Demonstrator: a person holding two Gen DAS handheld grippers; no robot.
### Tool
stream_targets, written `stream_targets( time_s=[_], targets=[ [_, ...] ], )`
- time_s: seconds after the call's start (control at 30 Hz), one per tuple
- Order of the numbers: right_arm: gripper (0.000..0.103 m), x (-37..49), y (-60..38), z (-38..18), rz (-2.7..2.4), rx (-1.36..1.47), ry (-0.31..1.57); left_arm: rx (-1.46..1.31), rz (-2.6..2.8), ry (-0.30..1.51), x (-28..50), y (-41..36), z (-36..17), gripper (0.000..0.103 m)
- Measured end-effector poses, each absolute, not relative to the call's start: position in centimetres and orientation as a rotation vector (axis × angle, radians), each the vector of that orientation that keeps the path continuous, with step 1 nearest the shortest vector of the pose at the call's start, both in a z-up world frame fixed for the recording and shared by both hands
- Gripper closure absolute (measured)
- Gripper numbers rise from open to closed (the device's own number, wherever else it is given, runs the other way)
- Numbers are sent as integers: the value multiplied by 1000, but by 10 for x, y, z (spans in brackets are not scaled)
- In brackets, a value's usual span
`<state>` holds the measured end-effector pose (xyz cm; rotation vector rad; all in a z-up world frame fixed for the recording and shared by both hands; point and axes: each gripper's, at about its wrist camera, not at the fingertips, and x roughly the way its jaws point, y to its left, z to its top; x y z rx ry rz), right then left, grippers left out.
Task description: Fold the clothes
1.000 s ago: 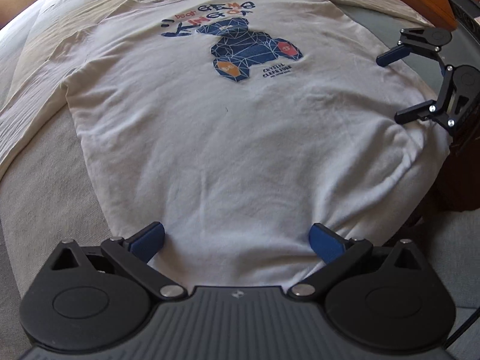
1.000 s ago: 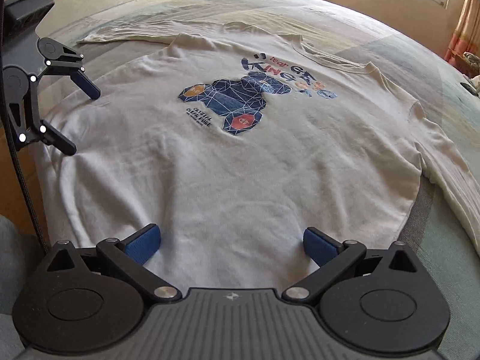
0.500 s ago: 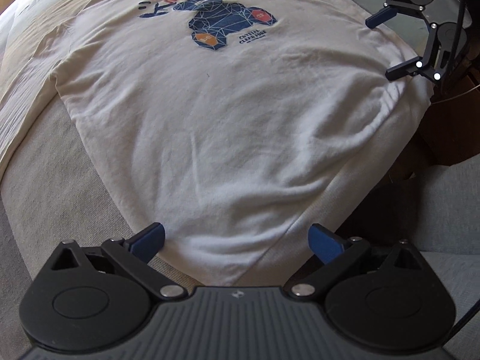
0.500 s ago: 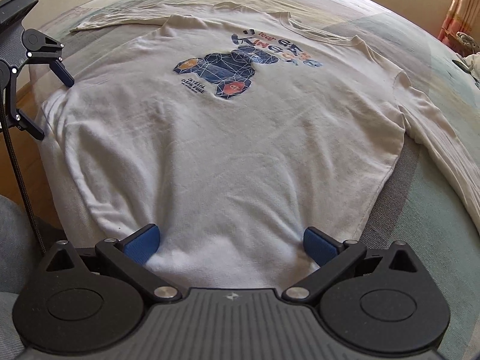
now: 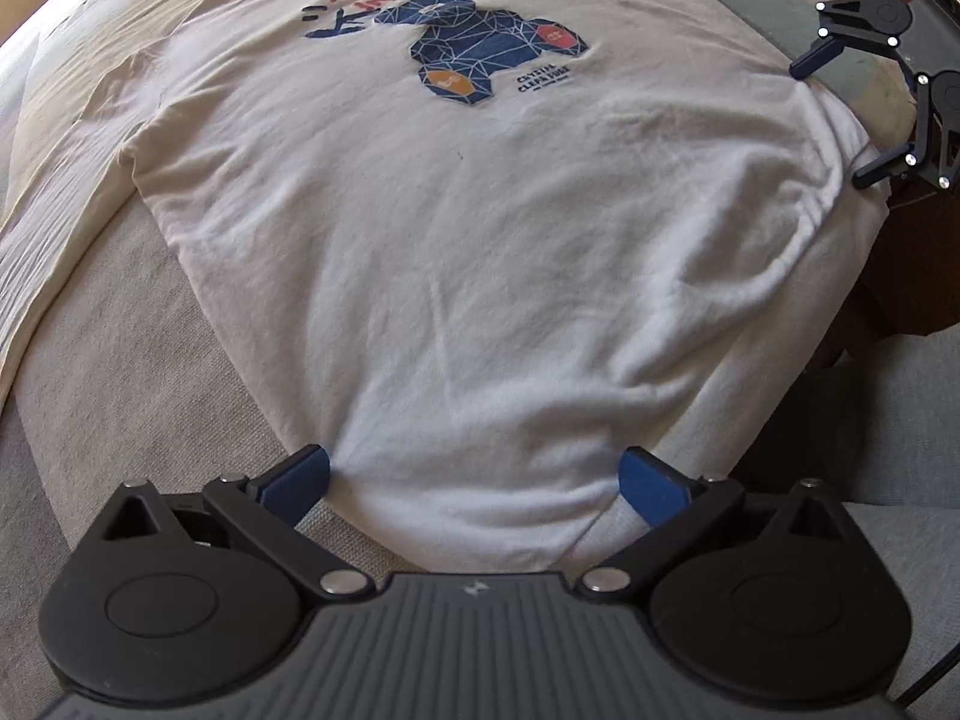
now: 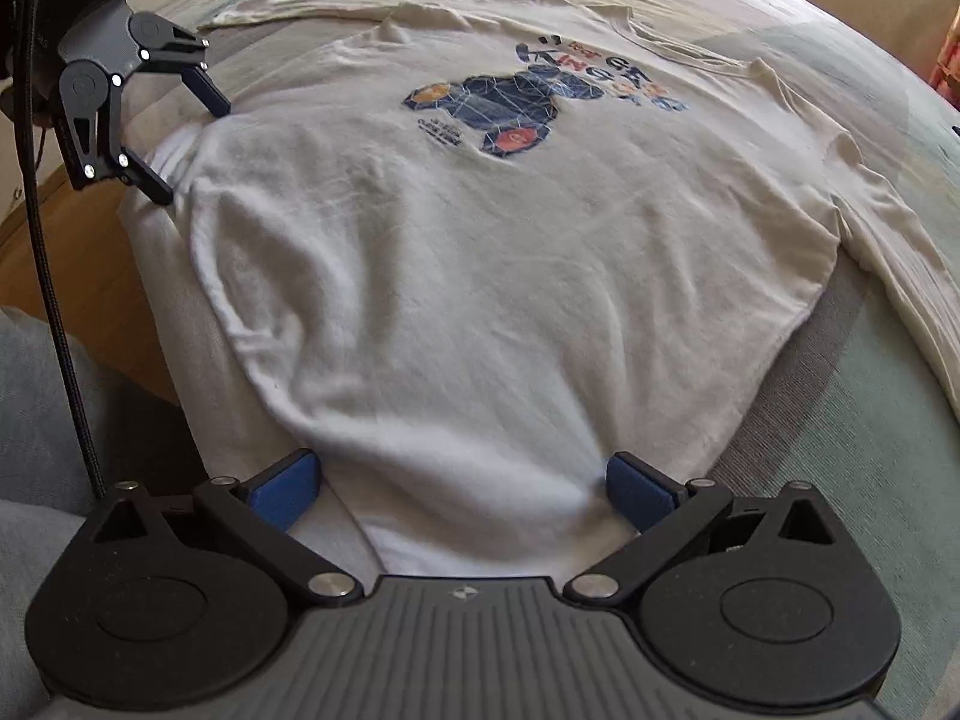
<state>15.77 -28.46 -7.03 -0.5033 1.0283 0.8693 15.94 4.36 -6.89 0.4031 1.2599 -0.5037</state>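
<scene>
A white long-sleeved shirt (image 5: 468,252) lies spread face up on a bed (image 5: 120,372) covered in pale grey fabric, its hem toward the near edge and its neckline at the far end. On the chest is a print of a dark blue geometric bear (image 5: 486,48) with orange patches, with coloured lettering (image 5: 390,0) beside its head. One sleeve (image 6: 900,276) stretches out along the bed on the right as seen from the right wrist camera, and the other sleeve (image 6: 336,6) runs off at the far left of that view. The cloth is lightly wrinkled, and the lower part drapes over the near edge of the bed. The left gripper (image 5: 474,480) sits low at the hem, its two blue-padded fingers (image 5: 300,480) spread wide apart, one on each side of a bunched part of the hem, not pinching it. The right gripper (image 6: 462,483) is likewise at the hem farther along, its blue fingers (image 6: 639,489) also spread wide, with shirt fabric lying between them but not clamped. Each gripper shows in the other's camera as a black linkage with parted tips at the side edge of the shirt. A black cable (image 6: 54,300) hangs down at the left of the right wrist view, and grey clothing (image 6: 42,420) of the person fills the near left corner there.
</scene>
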Motion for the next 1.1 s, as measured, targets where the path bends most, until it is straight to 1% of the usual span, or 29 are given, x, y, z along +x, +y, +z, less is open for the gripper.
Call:
stream_targets(
  time_s=[0.1, 0.17, 0.23, 0.33, 0.43, 0.5, 0.6, 0.67, 0.77, 0.9, 0.97, 1.07, 1.1],
  targets=[
    [0, 150, -283, -63, 880, -596, 1019, 414, -517, 1205, 167, 36, -60, 3],
    [0, 149, -276, -57, 883, -573, 982, 416, -534, 1169, 174, 27, -59, 3],
    [0, 152, -267, -60, 885, -552, 984, 403, -542, 1148, 185, 18, -62, 3],
    [0, 155, -262, -72, 879, -540, 1016, 392, -521, 1173, 194, 16, -71, 3],
    [0, 151, -277, -73, 850, -501, 1034, 353, -480, 1202, 191, 30, -75, 1],
    [0, 146, -284, -71, 843, -538, 1061, 353, -459, 1223, 192, 32, -71, 2],
    [0, 141, -278, -64, 865, -649, 1079, 328, -426, 1176, 202, 37, -57, 2],
    [0, 146, -274, -54, 873, -630, 1043, 328, -397, 1122, 214, 38, -50, 2],
    [0, 165, -261, -41, 870, -601, 924, 299, -358, 1036, 245, 35, -47, 2],
    [0, 202, -237, -44, 889, -546, 843, 301, -382, 971, 280, 22, -56, 2],
    [0, 221, -227, -57, 886, -516, 863, 299, -404, 990, 289, 20, -67, 2],
    [0, 231, -225, -75, 874, -494, 942, 275, -421, 1041, 283, 33, -77, 1],
    [0, 231, -226, -76, 874, -488, 939, 262, -423, 1059, 281, 39, -80, 1]
  ],
)
